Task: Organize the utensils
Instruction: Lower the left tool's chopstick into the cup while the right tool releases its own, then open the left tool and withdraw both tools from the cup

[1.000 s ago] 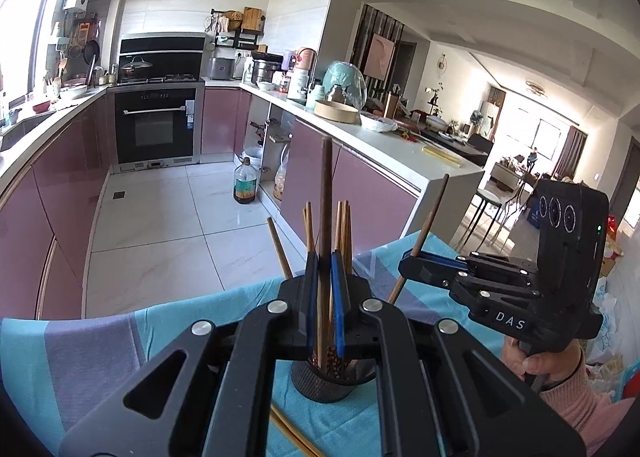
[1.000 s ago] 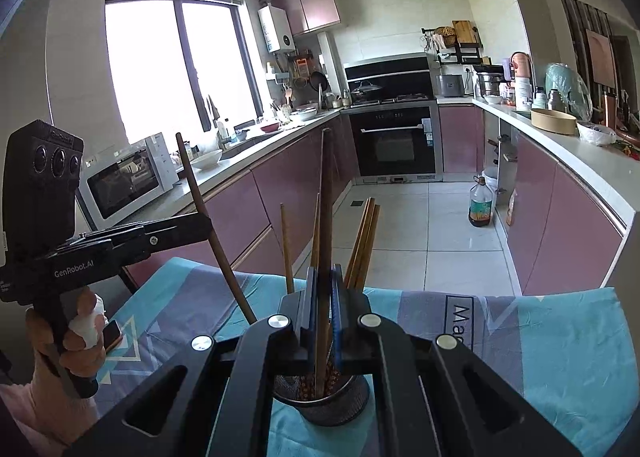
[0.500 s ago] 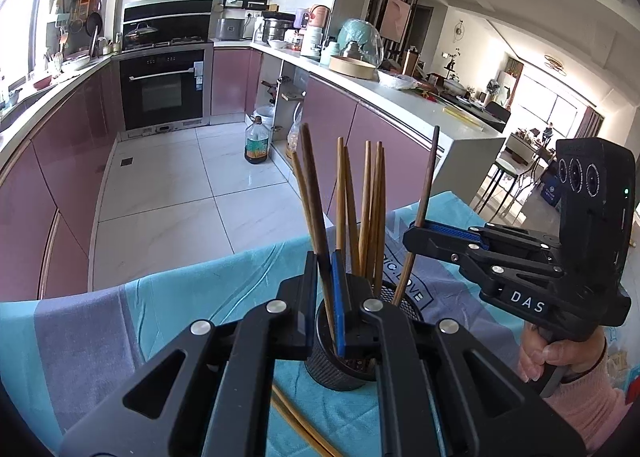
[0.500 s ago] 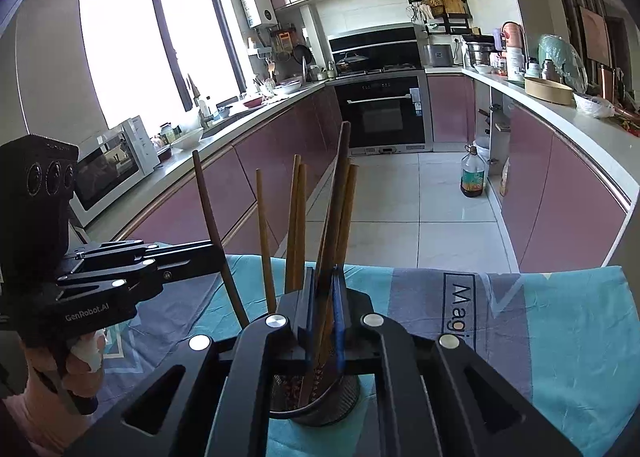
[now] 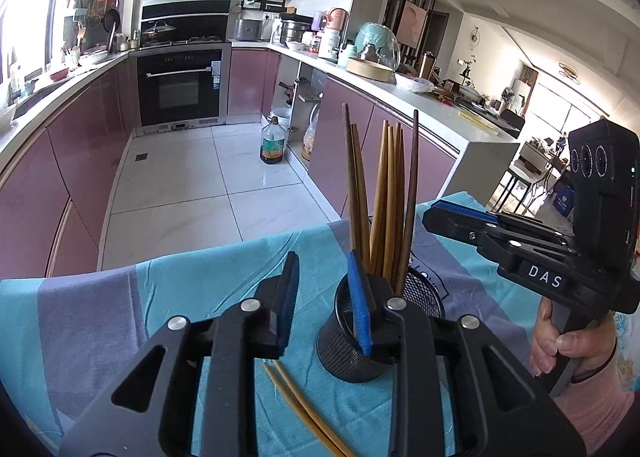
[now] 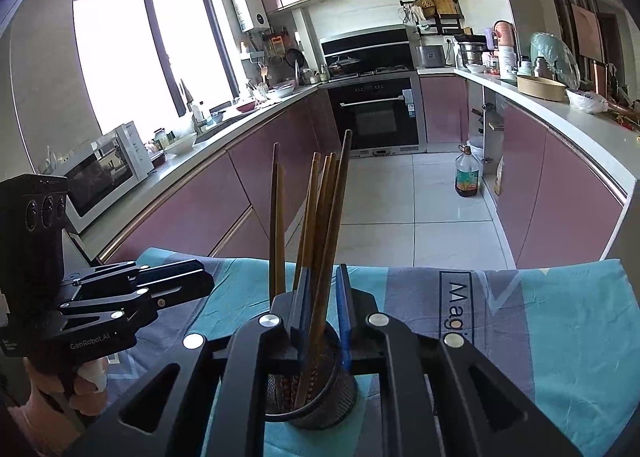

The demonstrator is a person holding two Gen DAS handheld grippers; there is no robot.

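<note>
Both grippers [image 5: 324, 289] [image 6: 325, 297] just opened, chopsticks [image 5: 384, 197] freed in holder [image 5: 344, 353]

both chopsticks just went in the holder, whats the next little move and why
Probably lift the left gripper clear and swing it down to the two chopsticks lying loose on the blue cloth beside the mesh holder. Its jaws have just been opening with nothing between them, and that pair is not yet in the holder.

Black mesh holder [image 5: 352, 341], brown and tan chopsticks [image 5: 384, 197] held in it, turquoise cloth [image 6: 560, 317] banded grey-purple beneath the holder, blue pads [image 5: 358, 301] beside the holder.
</note>
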